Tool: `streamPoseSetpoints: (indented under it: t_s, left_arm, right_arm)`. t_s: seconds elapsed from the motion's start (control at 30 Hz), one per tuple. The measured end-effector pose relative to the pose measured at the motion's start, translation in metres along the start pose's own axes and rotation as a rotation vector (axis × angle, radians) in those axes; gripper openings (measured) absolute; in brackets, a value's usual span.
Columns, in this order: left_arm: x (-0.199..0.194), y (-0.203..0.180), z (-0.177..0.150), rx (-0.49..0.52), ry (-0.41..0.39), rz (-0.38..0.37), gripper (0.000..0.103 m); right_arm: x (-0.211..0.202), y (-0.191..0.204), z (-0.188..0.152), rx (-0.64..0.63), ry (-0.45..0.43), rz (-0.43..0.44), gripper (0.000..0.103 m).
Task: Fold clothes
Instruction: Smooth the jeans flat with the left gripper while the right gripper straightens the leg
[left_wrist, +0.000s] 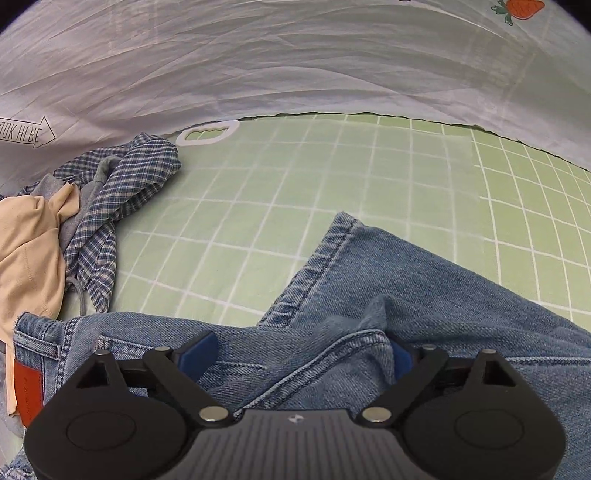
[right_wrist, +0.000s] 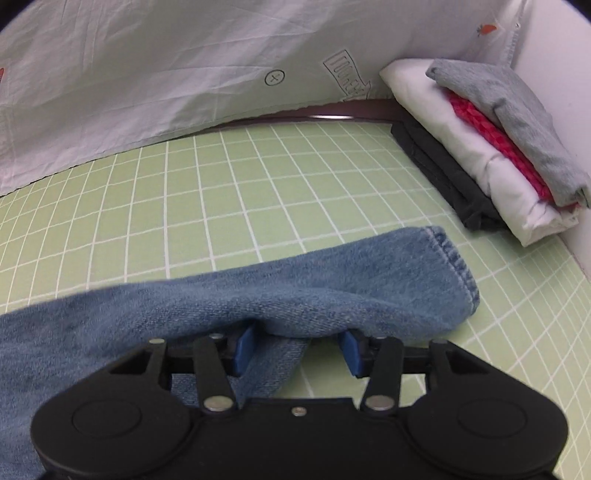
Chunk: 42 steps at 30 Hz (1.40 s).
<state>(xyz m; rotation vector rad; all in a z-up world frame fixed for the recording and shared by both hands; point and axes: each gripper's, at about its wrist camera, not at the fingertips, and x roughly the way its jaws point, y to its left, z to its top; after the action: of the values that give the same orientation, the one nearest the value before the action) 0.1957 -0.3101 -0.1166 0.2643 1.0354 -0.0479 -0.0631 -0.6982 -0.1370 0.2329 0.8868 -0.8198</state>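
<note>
Both tongs spread wide: left tongs (left_wrist: 295, 354), right tongs (right_wrist: 297, 345) straddling jeans (left_wrist: 424, 295) folds

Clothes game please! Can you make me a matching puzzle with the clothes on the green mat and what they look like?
Things:
1. jeans
2. checked shirt
3. grey top
4. black garment

Descriptions:
A. top of the folded pile
B. crumpled in the unfolded heap
C. bottom of the folded pile
D. blue denim, lying between the fingers of both grippers

Pairs: 1-D, 2-B, 3-A, 4-C
</note>
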Motion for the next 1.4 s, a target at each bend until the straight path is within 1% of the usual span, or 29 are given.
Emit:
streamPoseSetpoints:
  t_s: [0.1,0.2,0.27,0.33,0.4,0.43,0.5,0.57,0.63,0.67,0.73,0.77,0.8,0.87,0.93,1.0,1.1,1.17,1.3,1.4]
  left_arm:
    - [0.003,0.001,0.001,-0.007,0.000,-0.002,0.096]
    - [0.005,0.004,0.000,-0.012,-0.008,-0.008,0.100]
    - [0.006,0.006,-0.001,-0.021,-0.011,-0.018,0.101]
    - [0.006,0.007,-0.001,-0.025,-0.014,-0.026,0.101]
    - [0.006,0.007,-0.001,-0.027,-0.016,-0.024,0.102]
    - [0.006,0.007,-0.002,-0.029,-0.019,-0.022,0.102]
    - [0.006,0.007,-0.002,-0.033,-0.022,-0.019,0.102]
    - [0.006,0.006,-0.003,-0.034,-0.025,-0.015,0.102]
    - [0.005,0.006,-0.003,-0.035,-0.026,-0.013,0.102]
    - [0.006,0.006,-0.003,-0.037,-0.026,-0.013,0.102]
    - [0.006,0.005,-0.002,-0.039,-0.024,-0.014,0.103]
    - [0.006,0.005,-0.002,-0.040,-0.023,-0.013,0.103]
    - [0.006,0.005,-0.002,-0.039,-0.022,-0.011,0.103]
    - [0.005,0.004,-0.001,-0.037,-0.020,-0.008,0.103]
    - [0.006,0.004,-0.001,-0.037,-0.017,-0.006,0.103]
    - [0.005,0.004,-0.001,-0.039,-0.016,-0.003,0.103]
    - [0.005,0.003,-0.002,-0.040,-0.018,0.002,0.103]
    - [0.005,0.002,-0.002,-0.041,-0.019,0.004,0.103]
    - [0.005,0.003,-0.002,-0.042,-0.021,0.004,0.103]
    - [0.004,0.002,-0.001,-0.042,-0.020,0.009,0.103]
  right_arm:
    - [0.011,0.021,0.024,-0.057,-0.055,0.008,0.049]
    - [0.028,0.051,0.039,-0.162,-0.093,0.006,0.050]
    - [0.035,0.074,0.041,-0.270,-0.100,0.015,0.052]
    - [0.034,0.091,0.038,-0.376,-0.125,0.060,0.053]
    - [0.027,0.096,0.032,-0.394,-0.140,0.090,0.057]
    - [0.023,0.096,0.030,-0.377,-0.140,0.097,0.058]
    - [0.017,0.081,0.026,-0.263,-0.130,0.111,0.058]
    - [0.013,0.057,0.022,-0.094,-0.116,0.121,0.059]
    - [0.014,0.019,0.015,0.178,-0.088,0.152,0.061]
    - [0.017,0.000,0.011,0.312,-0.067,0.184,0.062]
    - [0.026,-0.026,0.002,0.482,-0.029,0.215,0.061]
    - [0.030,-0.033,-0.001,0.517,-0.021,0.215,0.060]
    - [0.033,-0.035,-0.002,0.509,-0.023,0.210,0.059]
    - [0.037,-0.033,0.001,0.469,-0.038,0.218,0.048]
    - [0.041,-0.028,0.007,0.436,-0.052,0.227,0.042]
    - [0.048,-0.025,0.015,0.437,-0.058,0.228,0.040]
    - [0.058,-0.031,0.022,0.529,-0.058,0.240,0.040]
    - [0.060,-0.038,0.021,0.601,-0.063,0.233,0.040]
    - [0.050,-0.050,0.010,0.743,-0.098,0.218,0.040]
    - [0.039,-0.056,0.001,0.785,-0.123,0.231,0.040]
